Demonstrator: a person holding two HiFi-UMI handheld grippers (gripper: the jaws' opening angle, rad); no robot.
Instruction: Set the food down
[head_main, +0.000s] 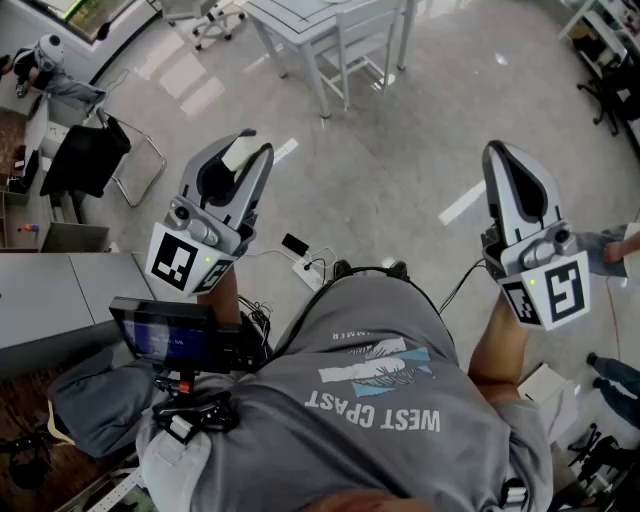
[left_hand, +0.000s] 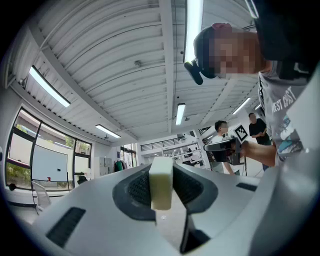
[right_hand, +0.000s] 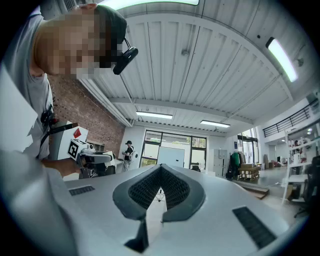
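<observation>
A pale block of food (left_hand: 161, 182) sits low in the centre of the left gripper view, pinched upright between the jaws of the left gripper (head_main: 238, 150). At the head view's right, the right gripper (right_hand: 161, 172) has its jaws pressed together on nothing, over the grey floor (head_main: 400, 170).
</observation>
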